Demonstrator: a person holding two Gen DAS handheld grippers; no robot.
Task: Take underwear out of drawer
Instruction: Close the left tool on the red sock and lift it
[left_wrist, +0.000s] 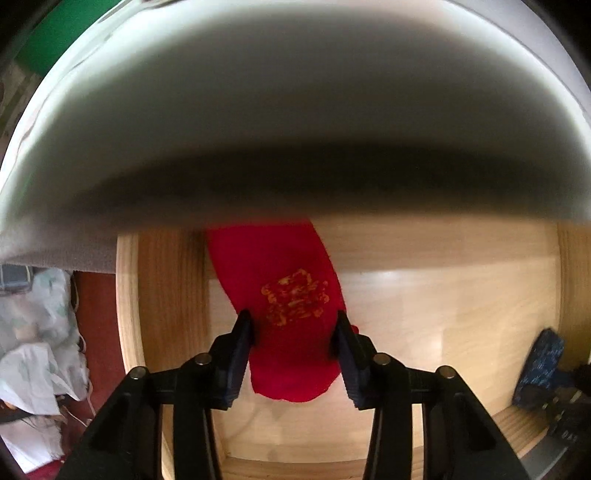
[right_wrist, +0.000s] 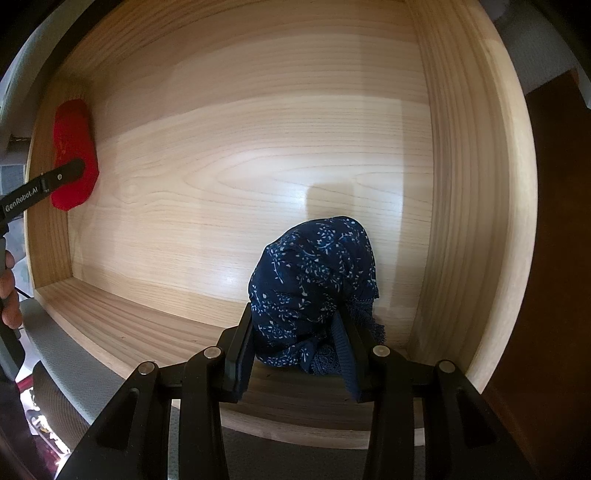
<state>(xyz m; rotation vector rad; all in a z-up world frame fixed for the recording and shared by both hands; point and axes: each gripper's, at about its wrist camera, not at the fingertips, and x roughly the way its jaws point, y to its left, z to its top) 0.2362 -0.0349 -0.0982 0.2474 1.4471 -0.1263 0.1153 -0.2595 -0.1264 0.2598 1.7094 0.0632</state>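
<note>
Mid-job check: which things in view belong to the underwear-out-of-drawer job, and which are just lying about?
Job:
- red underwear, between the left gripper's pads
- navy patterned underwear, clamped in the right gripper
- wooden drawer

Lying about:
- white patterned cloth heap on the floor beside the drawer
- green object, top left

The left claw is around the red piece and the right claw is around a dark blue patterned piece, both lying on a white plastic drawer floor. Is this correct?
Not quite: the drawer floor is light wood, as the right wrist view shows. The left claw is around the red piece and the right claw around the dark blue patterned piece.
</note>
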